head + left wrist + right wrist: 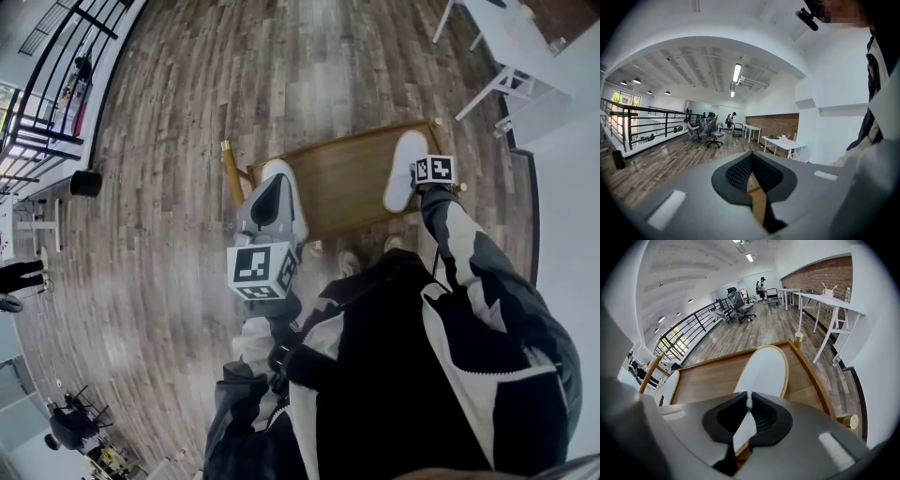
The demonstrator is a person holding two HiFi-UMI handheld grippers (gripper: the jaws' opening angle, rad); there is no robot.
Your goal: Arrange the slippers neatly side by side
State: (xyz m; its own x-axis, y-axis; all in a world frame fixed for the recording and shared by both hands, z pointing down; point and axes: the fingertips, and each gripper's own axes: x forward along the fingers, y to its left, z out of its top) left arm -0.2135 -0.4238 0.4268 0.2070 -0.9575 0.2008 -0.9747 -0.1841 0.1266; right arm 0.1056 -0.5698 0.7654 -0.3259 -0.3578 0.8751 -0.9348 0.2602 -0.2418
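Two white slippers lie on a low wooden table (347, 178). The left slipper (291, 202) sits at the table's near left corner, partly under my left gripper (272, 192), whose jaws are shut with nothing seen between them. The left gripper view shows only a strip of table wood under the left gripper (751, 164). The right slipper (403, 169) lies at the table's right end. In the right gripper view my right gripper (749, 401) is shut on the near edge of that slipper (764, 369). The other slipper (670, 386) shows at the far left.
The table has a raised rim and brass-tipped legs (226, 147). White desks (511, 37) stand at the top right beside a white wall. A black railing (56, 84) and a black bin (86, 183) are at the left. Office chairs (710, 129) stand farther off.
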